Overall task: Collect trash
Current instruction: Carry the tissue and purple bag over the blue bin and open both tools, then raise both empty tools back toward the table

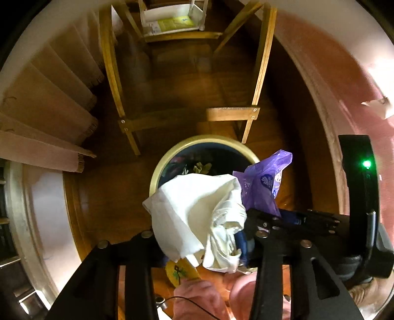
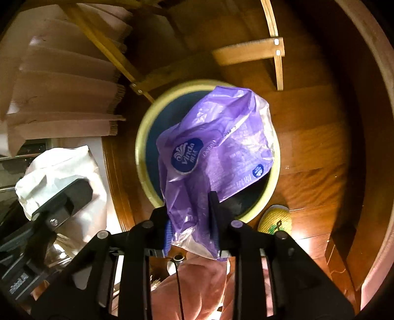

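A round bin with a pale yellow rim (image 1: 167, 157) (image 2: 142, 137) and a dark inside stands on the wooden floor below both grippers. My left gripper (image 1: 202, 236) is shut on a crumpled white paper bundle (image 1: 197, 209), which hangs over the bin's near edge and hides the fingertips. Just right of it, my right gripper (image 2: 189, 209) is shut on a purple Vinda plastic wrapper (image 2: 216, 142) held over the bin's mouth. In the right wrist view the left gripper (image 2: 73, 189) and its white bundle (image 2: 56, 167) show at the left. The purple wrapper (image 1: 263, 182) also shows in the left wrist view.
A wooden chair frame (image 1: 261, 73) straddles the floor beyond the bin. Stacked cardboard sheets (image 1: 44, 118) lie at the left. A white trolley (image 1: 172, 22) stands farther back. A person's pink trouser leg (image 2: 197, 283) and yellow slipper (image 2: 275, 219) are beside the bin.
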The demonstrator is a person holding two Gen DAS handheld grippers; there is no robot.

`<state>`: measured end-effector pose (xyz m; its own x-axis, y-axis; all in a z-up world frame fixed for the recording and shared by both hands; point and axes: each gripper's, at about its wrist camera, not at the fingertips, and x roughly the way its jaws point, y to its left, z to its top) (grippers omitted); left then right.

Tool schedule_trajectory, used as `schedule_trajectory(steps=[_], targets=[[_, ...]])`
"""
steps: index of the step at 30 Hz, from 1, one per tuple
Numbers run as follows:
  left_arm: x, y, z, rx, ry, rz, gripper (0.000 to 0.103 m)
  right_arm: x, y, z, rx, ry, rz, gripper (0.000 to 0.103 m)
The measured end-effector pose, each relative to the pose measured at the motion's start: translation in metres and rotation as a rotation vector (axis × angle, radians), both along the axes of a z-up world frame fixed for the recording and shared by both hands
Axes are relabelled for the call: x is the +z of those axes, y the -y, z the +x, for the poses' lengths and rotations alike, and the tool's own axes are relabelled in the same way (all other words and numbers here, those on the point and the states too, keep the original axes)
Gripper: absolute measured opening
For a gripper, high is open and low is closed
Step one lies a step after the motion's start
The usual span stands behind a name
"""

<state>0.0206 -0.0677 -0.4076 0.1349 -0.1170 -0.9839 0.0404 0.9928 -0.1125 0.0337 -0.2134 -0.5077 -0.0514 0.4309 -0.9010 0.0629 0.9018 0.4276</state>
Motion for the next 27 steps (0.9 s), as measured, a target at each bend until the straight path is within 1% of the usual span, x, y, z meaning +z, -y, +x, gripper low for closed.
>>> schedule_trajectory(steps=[1,2,3,4,5,8,11,14,16,21,23,26,27], targets=[[-0.007,-0.001,0.001,0.000,-0.005,-0.006,0.055,-0.005,0.001,0.003,-0.007,-0.005,0.004,0.033],[-0.013,-0.003,0.004,0.000,-0.010,-0.012,0.060,-0.009,0.002,0.002,-0.015,-0.008,0.012,0.044],[-0.017,-0.005,0.006,0.000,-0.012,-0.018,0.072,-0.010,0.000,0.005,-0.019,-0.008,0.020,0.049],[-0.019,-0.006,0.008,0.000,-0.011,-0.015,0.082,-0.007,-0.002,0.006,-0.021,-0.006,0.027,0.052],[-0.021,-0.007,0.008,-0.001,-0.007,-0.011,0.085,-0.007,-0.003,0.005,-0.015,-0.002,0.027,0.052],[-0.021,-0.008,0.010,-0.006,0.007,0.009,0.086,-0.003,-0.006,0.007,-0.004,0.005,0.006,0.057],[-0.010,-0.011,0.010,0.003,0.013,0.008,0.086,0.008,-0.007,0.009,-0.014,0.005,0.002,0.059],[0.005,-0.014,0.010,0.014,0.018,0.006,0.086,0.026,-0.006,0.010,-0.025,0.009,-0.006,0.060],[0.021,-0.015,0.009,0.022,0.021,0.004,0.086,0.045,-0.004,0.007,-0.036,0.012,-0.009,0.061],[0.073,-0.020,0.001,0.036,0.037,-0.001,0.086,0.100,0.004,-0.001,-0.045,0.015,-0.007,0.062],[0.099,-0.022,-0.001,0.043,0.046,-0.006,0.086,0.125,0.008,-0.004,-0.039,0.023,-0.009,0.062],[0.141,-0.023,-0.007,0.055,0.068,-0.003,0.086,0.172,0.013,-0.010,-0.030,0.039,-0.007,0.062],[0.160,-0.024,-0.010,0.059,0.081,0.001,0.086,0.183,0.014,-0.011,-0.028,0.044,-0.006,0.063]])
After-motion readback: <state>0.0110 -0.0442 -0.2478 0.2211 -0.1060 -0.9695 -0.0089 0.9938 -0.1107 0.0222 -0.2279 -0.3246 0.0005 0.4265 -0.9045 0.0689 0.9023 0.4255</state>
